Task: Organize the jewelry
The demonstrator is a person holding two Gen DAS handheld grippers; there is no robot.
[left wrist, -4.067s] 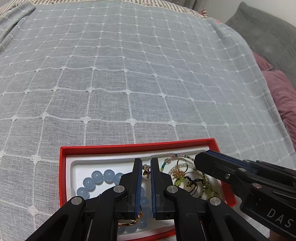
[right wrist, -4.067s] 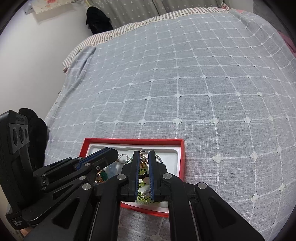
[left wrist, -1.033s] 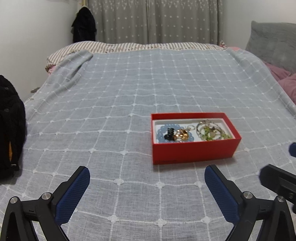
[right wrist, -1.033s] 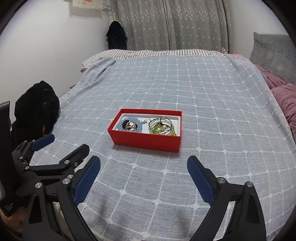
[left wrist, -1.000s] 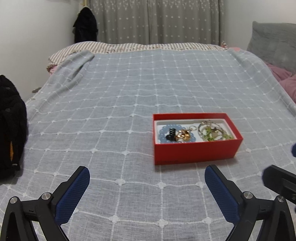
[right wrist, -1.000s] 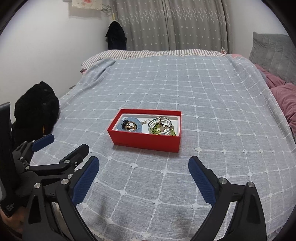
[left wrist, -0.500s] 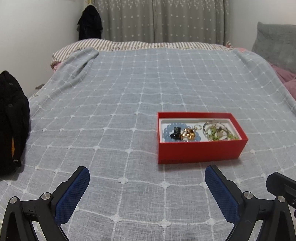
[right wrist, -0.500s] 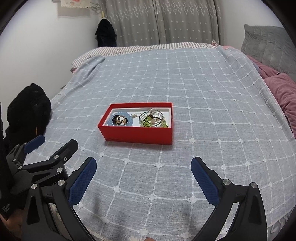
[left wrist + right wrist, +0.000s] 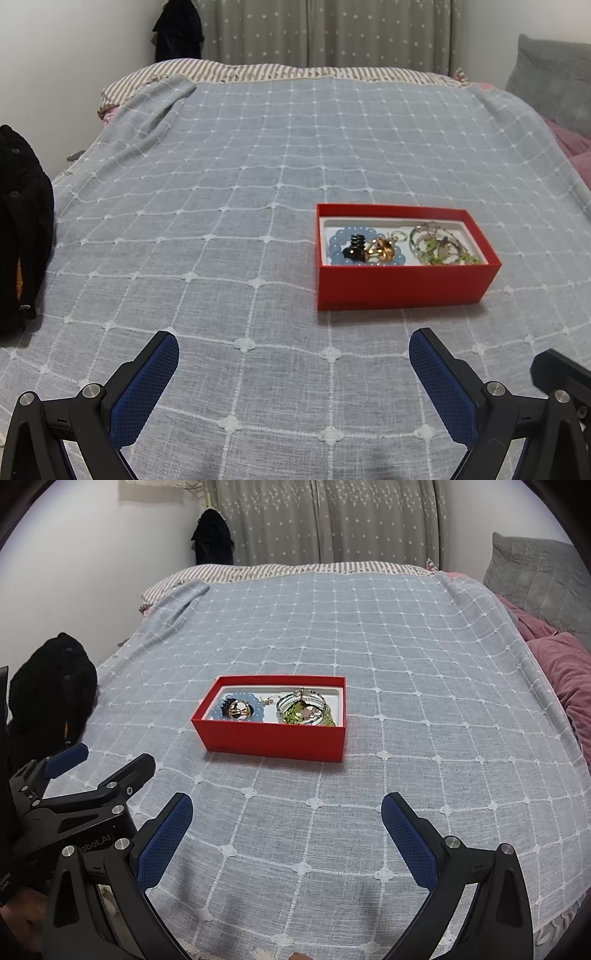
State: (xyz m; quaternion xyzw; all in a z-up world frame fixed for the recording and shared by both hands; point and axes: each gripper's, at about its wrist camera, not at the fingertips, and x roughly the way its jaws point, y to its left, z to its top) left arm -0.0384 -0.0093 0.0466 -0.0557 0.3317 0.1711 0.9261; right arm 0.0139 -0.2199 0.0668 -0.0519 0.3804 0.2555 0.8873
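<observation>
Jewelry box (image 9: 402, 284) alone on bedspread (image 9: 221, 184); black garment (image 9: 22, 229) far left

Jewelry (image 9: 399, 247) inside open red box (image 9: 402, 286)

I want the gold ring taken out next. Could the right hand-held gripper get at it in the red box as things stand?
Probably yes: the right hand-held gripper is open, the red box has no lid, and the gold ring lies on top of the blue beads.

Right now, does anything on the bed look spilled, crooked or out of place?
Nothing stands out. The red box sits flat on the blanket, and the blue bead bracelet, gold ring and green beaded pieces all lie inside it. Both grippers are open and empty.
</observation>
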